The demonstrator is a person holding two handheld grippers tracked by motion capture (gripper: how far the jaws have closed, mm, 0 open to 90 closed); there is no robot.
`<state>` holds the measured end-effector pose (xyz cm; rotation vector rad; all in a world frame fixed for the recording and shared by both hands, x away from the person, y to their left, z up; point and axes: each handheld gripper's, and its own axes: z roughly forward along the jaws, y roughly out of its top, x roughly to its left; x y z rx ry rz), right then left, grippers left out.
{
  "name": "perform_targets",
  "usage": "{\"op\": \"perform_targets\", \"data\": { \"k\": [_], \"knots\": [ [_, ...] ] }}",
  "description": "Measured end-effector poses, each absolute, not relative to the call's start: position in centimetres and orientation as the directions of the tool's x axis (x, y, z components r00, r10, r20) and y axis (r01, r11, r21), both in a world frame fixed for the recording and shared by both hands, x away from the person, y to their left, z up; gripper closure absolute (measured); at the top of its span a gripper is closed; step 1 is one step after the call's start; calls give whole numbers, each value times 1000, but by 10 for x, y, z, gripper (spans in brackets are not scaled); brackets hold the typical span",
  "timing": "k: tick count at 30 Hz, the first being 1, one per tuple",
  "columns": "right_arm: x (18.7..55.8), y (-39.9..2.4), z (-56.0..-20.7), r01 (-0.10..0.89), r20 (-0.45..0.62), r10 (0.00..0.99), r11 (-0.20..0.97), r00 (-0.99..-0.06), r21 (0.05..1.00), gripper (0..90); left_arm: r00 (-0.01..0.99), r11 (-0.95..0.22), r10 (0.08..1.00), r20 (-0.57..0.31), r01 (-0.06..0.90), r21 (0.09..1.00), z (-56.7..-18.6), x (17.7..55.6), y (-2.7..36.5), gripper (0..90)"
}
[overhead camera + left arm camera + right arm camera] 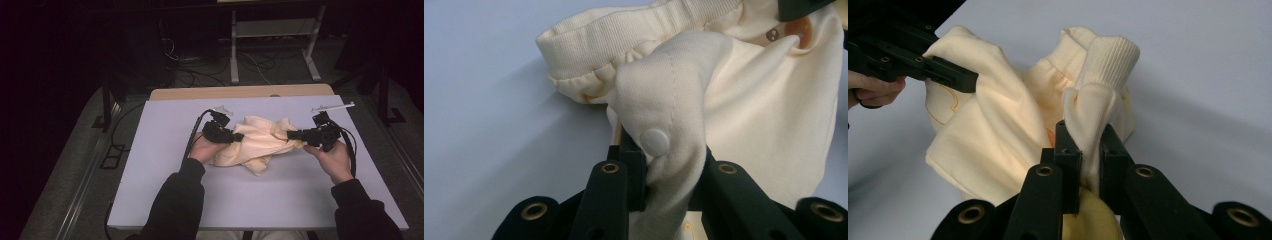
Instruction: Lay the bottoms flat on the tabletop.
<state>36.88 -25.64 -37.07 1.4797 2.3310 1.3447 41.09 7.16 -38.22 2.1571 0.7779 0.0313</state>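
Observation:
A cream-yellow garment (257, 142) lies bunched in the middle of the white table top (165, 150). My left gripper (239, 136) grips its left side; in the left gripper view the jaws pinch a fold of the garment (744, 100) that carries a white snap button (655, 141). My right gripper (291, 134) holds the right side, and in the right gripper view its jaws clamp a fold just below the ribbed cuff (1110, 60). The left gripper (970, 80) also shows there at upper left, shut on the cloth.
The white table top (300, 195) reaches the front edge, with a wooden strip (240, 92) at the back. Behind it stand a metal frame (272, 45) and cables on a dark floor. A rail (85, 190) runs along the left side.

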Motion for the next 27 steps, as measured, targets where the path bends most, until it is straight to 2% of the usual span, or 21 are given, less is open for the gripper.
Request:
{"op": "perform_targets", "data": {
  "k": [6,16,27],
  "knots": [
    [374,-244,-365,693,374,750,152,-545,705,814,799,-457,566,-204,510,729,-369,408,87,762],
    [391,-223,-354,695,446,712,83,-543,715,815,773,-431,616,-149,489,758,-339,404,116,762],
    [400,-192,-335,651,391,707,128,-589,748,815,755,-434,649,-91,465,772,-309,398,141,762]
  ]
}}
